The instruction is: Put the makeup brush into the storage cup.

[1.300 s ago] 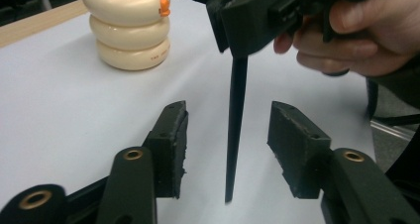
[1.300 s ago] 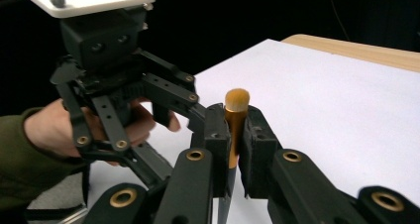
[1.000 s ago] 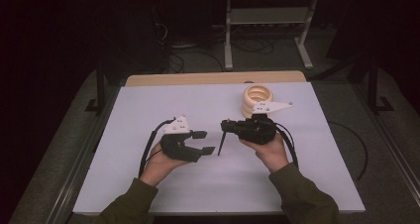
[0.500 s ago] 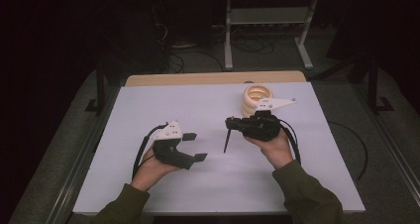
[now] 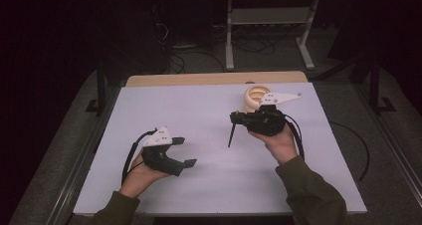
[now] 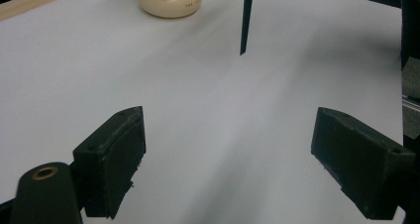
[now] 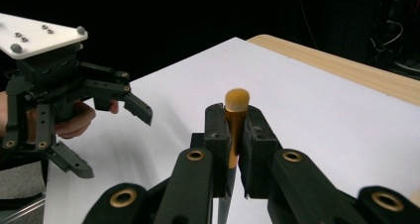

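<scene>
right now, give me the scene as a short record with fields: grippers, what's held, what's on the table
left gripper: jaws have just been opening, nothing between them, held low over the table
right gripper: shut on a brush
brush: orange handle end clamped between the pads, dark tip pointing down at the table
cream bowl: on the table beyond the right gripper
table: white top, wooden strip along the far edge

Small dark print I can't read on the side of the cream tape roll (image 6: 170,0), at twelve o'clock on my worktop (image 6: 198,115)
</scene>
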`<state>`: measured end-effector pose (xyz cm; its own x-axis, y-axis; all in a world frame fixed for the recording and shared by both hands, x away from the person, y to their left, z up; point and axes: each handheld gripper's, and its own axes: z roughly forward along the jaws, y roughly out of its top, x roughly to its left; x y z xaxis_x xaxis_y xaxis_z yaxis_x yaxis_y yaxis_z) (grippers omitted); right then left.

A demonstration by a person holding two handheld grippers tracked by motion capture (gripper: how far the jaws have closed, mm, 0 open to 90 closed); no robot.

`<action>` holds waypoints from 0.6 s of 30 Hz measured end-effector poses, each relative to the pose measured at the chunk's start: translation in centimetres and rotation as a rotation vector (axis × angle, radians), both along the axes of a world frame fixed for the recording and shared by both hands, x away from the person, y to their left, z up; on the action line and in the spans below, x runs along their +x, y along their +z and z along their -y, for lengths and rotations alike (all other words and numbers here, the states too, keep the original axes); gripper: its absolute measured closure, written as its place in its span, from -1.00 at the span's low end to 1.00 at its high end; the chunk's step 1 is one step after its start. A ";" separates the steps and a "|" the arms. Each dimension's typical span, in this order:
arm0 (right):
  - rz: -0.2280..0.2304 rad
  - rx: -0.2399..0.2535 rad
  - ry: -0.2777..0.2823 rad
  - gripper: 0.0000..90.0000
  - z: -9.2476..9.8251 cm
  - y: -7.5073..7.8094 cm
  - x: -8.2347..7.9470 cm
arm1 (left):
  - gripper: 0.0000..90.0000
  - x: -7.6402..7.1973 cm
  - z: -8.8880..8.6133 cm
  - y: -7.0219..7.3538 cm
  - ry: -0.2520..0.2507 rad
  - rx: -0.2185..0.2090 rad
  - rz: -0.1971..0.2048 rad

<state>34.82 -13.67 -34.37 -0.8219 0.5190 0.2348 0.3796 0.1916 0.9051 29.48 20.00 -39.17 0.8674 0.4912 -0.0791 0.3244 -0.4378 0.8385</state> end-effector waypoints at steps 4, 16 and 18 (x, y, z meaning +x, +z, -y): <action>0.005 0.000 -0.010 0.84 0.2 0.2 0.2 | -0.74 -0.2 -0.6 -0.1 0.008 0.005 -0.001; 0.026 -0.011 -0.040 0.84 0.6 1.4 1.2 | -0.80 -0.7 -1.8 -0.6 0.034 0.029 0.000; 0.027 -0.012 -0.045 0.84 0.7 1.6 1.3 | -0.80 -0.8 -2.0 -0.7 0.041 0.030 -0.003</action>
